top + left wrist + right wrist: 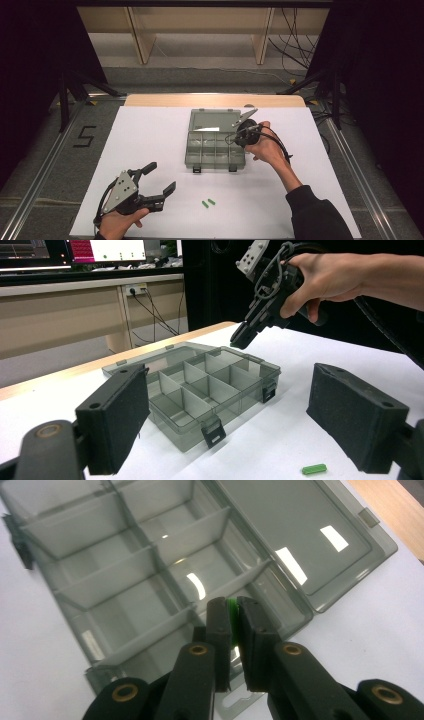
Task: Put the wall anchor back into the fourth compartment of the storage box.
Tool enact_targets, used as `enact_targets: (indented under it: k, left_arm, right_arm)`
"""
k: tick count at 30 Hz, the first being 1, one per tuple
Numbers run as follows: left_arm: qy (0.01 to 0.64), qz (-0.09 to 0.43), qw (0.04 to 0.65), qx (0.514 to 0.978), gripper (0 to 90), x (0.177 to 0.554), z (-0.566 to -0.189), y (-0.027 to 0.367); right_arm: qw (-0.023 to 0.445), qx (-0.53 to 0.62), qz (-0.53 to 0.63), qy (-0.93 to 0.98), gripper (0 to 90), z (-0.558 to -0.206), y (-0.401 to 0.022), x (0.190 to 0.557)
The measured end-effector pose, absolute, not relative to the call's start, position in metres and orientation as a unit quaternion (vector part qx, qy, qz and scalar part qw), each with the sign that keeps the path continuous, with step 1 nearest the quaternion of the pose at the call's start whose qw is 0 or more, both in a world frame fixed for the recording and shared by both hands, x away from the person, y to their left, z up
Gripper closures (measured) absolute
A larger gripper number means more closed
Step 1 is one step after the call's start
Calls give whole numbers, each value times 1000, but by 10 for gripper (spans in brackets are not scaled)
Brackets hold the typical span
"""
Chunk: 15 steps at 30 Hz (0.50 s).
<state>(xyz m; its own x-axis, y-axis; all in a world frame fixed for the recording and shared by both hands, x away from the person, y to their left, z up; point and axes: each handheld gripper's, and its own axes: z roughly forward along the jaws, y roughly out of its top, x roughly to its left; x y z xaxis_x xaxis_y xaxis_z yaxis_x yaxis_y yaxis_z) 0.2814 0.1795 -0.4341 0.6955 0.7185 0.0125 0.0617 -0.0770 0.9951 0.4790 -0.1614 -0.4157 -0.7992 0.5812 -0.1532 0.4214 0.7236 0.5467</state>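
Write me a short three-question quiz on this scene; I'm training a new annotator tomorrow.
1. True or false: the right gripper is shut on a green piece.
2. How many green pieces lie on the white table?
3. The organizer box is: A) latched shut, B) open with its lid laid flat, C) upside down.

Key: 1 true; 2 two; 3 B.

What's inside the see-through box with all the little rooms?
The compartments of the organizer box that show look empty. The right gripper, pinching a green piece, hides part of one corner compartment.
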Motion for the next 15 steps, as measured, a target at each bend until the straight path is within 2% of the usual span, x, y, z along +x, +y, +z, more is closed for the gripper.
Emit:
enact_targets:
  k: [10,15]
  left_arm:
    - [284,267,616,684,162,282,-434,180]
    - [284,267,618,683,162,281,-434,180]
  right_arm:
    - [158,281,253,912,822,-425,-158,487]
    - [159,299,265,903,606,-427,-159,490]
